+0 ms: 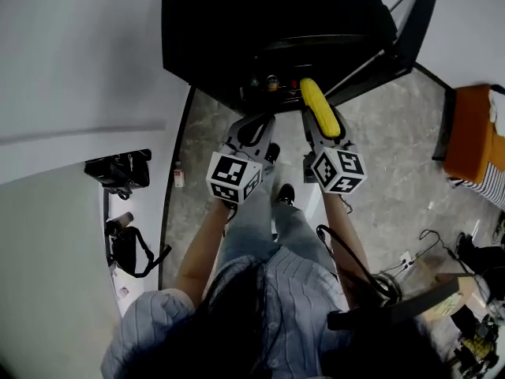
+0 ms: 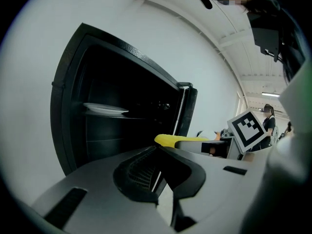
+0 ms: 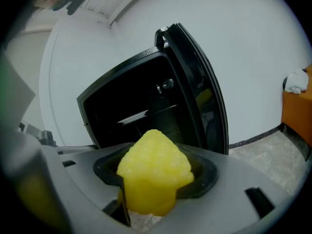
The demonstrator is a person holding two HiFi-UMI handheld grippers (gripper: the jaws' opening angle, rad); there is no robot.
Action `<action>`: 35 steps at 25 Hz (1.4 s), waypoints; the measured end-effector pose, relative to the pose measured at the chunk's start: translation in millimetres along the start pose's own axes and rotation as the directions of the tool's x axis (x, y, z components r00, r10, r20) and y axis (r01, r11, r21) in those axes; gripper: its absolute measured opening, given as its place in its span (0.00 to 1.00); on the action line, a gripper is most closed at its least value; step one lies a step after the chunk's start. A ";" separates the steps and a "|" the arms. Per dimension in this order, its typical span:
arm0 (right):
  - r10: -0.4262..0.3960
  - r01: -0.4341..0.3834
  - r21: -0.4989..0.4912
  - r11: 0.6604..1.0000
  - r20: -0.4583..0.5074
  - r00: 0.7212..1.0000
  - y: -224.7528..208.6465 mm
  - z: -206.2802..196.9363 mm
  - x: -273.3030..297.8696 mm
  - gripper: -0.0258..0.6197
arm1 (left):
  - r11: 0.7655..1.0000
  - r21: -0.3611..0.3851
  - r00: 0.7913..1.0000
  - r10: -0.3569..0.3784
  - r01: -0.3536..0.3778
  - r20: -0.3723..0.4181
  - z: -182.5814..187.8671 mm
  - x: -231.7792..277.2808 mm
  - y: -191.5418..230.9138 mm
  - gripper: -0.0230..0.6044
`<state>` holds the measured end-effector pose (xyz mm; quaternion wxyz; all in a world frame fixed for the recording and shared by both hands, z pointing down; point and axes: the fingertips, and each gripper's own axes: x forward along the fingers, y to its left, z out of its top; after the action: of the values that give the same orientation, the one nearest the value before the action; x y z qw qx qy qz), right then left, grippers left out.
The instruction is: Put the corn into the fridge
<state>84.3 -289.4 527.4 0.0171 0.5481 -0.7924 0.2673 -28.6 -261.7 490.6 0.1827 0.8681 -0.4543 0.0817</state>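
The right gripper (image 1: 322, 126) is clamping the yellow corn (image 1: 317, 101) before the open black fridge (image 1: 237, 30) — the left gripper (image 1: 256, 126) (jaws together, empty) is hovering beside.

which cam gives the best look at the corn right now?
Head view: the corn shows along most of its length, clamped in the right gripper and pointing at the open fridge. Right gripper view shows only its tip, end-on between the jaws. Left gripper view catches a yellow sliver.

Corn (image 1: 319, 105) in right tool (image 1: 322, 133), left tool (image 1: 254, 130) alongside, fridge (image 1: 237, 30) just ahead
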 end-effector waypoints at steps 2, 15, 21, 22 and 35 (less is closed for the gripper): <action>-0.009 0.009 0.005 1.000 -0.008 1.000 -6.2 -5.1 9.1 0.43 | 1.000 0.004 1.000 -0.004 0.004 -0.009 -3.8 7.8 6.0 0.07; -0.054 0.056 0.050 0.997 -0.037 0.998 -23.3 -34.2 69.9 0.43 | 0.999 0.027 0.999 -0.026 0.027 -0.032 -9.8 33.3 34.0 0.07; -0.056 0.055 -0.004 0.998 -0.089 0.994 -32.9 -40.6 114.4 0.43 | 0.999 0.022 0.998 -0.029 0.030 -0.047 -13.3 34.8 35.9 0.07; -0.057 0.056 -0.012 0.998 -0.100 0.993 -35.1 -41.6 121.8 0.43 | 0.999 0.022 0.998 -0.030 0.031 -0.049 -13.5 34.7 35.9 0.07; -0.127 0.106 -0.101 0.989 -0.235 0.964 -60.7 -68.5 167.8 0.43 | 0.999 0.041 0.997 -0.011 0.014 -0.077 -21.6 25.6 44.0 0.07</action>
<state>52.5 -418.8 664.4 0.1528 0.5559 -0.7619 0.2951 -49.3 -295.6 529.1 0.1824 0.8707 -0.4398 0.1233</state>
